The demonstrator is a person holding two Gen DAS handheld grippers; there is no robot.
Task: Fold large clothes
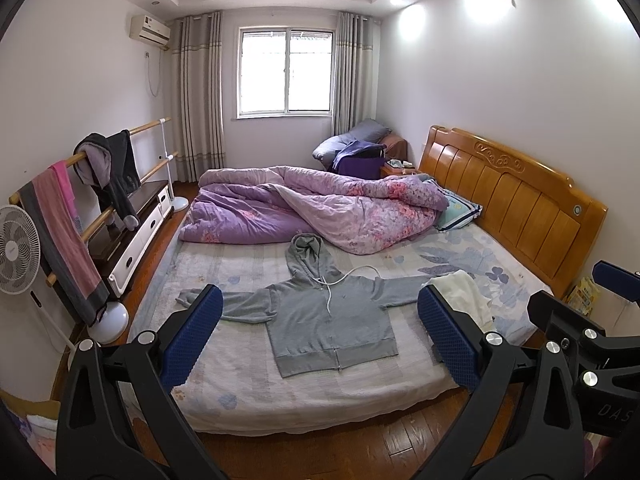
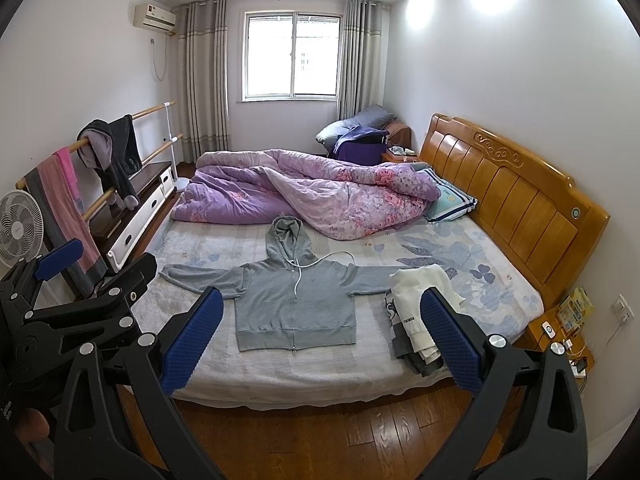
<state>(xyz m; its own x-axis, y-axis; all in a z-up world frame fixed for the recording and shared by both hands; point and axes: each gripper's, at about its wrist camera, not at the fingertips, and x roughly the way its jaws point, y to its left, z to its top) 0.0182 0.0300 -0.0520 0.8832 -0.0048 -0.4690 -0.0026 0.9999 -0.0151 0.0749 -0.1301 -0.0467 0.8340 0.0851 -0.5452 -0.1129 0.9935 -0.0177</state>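
A grey zip hoodie (image 1: 328, 312) lies flat on the bed, front up, sleeves spread left and right, hood toward the far side; it also shows in the right wrist view (image 2: 296, 304). My left gripper (image 1: 320, 332) is open and empty, held back over the floor before the bed's near edge. My right gripper (image 2: 320, 332) is open and empty too, at about the same distance; it also shows at the right edge of the left wrist view (image 1: 592, 336). The left gripper shows at the left of the right wrist view (image 2: 80, 300).
A stack of folded clothes (image 2: 420, 320) lies on the bed (image 2: 280, 380) right of the hoodie. A rumpled purple quilt (image 2: 304, 192) covers the far half. Wooden headboard (image 2: 512, 184) at right. A rack with hanging clothes (image 2: 100, 168), a fan (image 2: 18, 228) and a low cabinet (image 2: 136, 216) stand at left.
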